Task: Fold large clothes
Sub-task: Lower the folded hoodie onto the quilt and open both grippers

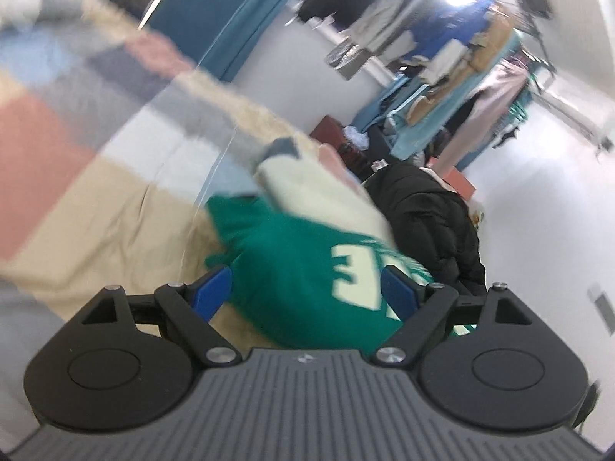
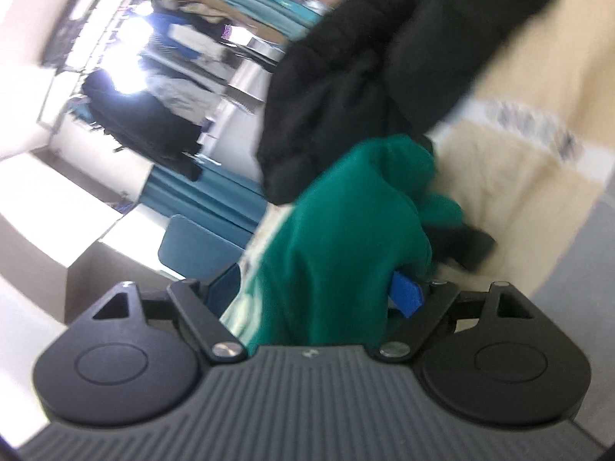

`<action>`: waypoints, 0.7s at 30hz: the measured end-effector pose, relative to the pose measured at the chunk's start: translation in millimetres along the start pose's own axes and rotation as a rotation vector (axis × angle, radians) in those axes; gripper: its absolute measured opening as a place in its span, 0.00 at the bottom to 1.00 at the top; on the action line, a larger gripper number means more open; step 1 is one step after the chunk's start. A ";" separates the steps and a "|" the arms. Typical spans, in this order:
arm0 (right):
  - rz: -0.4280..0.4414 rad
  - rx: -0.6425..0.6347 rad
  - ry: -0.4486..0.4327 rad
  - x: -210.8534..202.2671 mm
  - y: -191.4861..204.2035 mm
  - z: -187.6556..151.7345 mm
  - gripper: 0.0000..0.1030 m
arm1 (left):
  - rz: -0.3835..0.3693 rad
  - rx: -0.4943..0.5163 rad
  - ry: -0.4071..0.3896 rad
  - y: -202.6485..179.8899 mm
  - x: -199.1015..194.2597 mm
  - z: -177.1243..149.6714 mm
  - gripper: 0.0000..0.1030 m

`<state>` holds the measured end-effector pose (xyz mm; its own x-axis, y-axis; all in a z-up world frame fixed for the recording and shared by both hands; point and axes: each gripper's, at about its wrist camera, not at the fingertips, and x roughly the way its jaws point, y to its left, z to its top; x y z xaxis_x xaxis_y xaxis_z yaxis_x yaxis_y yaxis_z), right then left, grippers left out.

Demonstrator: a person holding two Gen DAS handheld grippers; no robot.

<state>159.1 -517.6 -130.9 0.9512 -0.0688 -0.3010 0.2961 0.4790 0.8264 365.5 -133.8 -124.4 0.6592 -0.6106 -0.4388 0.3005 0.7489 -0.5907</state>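
We find the left tongs with their blue pads set wide apart, the green garment with pale lettering lying between them, though blur keeps us from confirming any contact. The right tongs likewise stand spread, a bunched fold of the same green cloth rising between their pads, unpressed as far as we can tell. We note the garment lies on a colour-blocked blanket over the bed, just beside a black padded jacket toward the bed's far edge.
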 end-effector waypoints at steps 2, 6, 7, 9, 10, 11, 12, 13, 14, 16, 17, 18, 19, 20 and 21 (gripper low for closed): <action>0.026 -0.065 -0.034 -14.2 22.9 4.3 0.83 | -0.006 0.066 -0.024 -21.8 -21.3 8.4 0.85; 0.073 -0.164 -0.089 -42.8 67.8 10.9 0.83 | -0.011 0.169 -0.054 -60.7 -61.2 19.1 0.85; 0.088 -0.186 -0.096 -49.6 78.1 10.7 0.83 | -0.010 0.198 -0.062 -70.4 -70.9 20.4 0.85; 0.104 -0.239 -0.107 -62.9 100.8 8.6 0.83 | 0.008 0.257 -0.085 -87.5 -91.0 21.9 0.85; 0.108 -0.265 -0.111 -69.2 111.6 6.6 0.83 | 0.017 0.283 -0.101 -95.0 -100.9 21.5 0.85; 0.108 -0.298 -0.115 -76.1 121.8 3.2 0.83 | 0.026 0.309 -0.114 -102.4 -110.9 20.5 0.85; 0.105 -0.339 -0.120 -83.2 132.3 -1.9 0.83 | 0.029 0.336 -0.124 -109.9 -119.8 19.5 0.85; 0.101 -0.380 -0.125 -89.7 141.3 -7.9 0.83 | 0.029 0.356 -0.132 -116.6 -127.7 18.8 0.85; 0.095 -0.428 -0.128 -96.2 150.9 -15.1 0.83 | 0.026 0.371 -0.138 -121.6 -136.8 17.0 0.85; 0.088 -0.518 -0.117 -106.5 166.0 -31.2 0.83 | 0.020 0.390 -0.154 -129.1 -154.3 12.5 0.85; 0.082 -0.555 -0.118 -111.3 171.3 -39.8 0.83 | 0.017 0.398 -0.159 -131.6 -161.4 10.2 0.85; 0.074 -0.582 -0.119 -115.4 175.3 -47.5 0.83 | 0.016 0.405 -0.163 -133.6 -168.1 7.3 0.85; 0.070 -0.603 -0.118 -119.4 178.8 -54.6 0.83 | 0.016 0.410 -0.172 -135.3 -176.0 4.2 0.85; 0.069 -0.615 -0.115 -122.8 181.0 -61.0 0.83 | 0.016 0.415 -0.180 -136.1 -182.9 0.6 0.85; 0.069 -0.621 -0.112 -125.6 182.9 -66.0 0.83 | 0.017 0.419 -0.185 -136.9 -188.2 -3.0 0.85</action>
<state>88.0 -363.6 26.7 0.9796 -0.0942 -0.1775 0.1596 0.9015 0.4022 198.2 -122.2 37.0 0.7667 -0.5700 -0.2953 0.5169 0.8209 -0.2426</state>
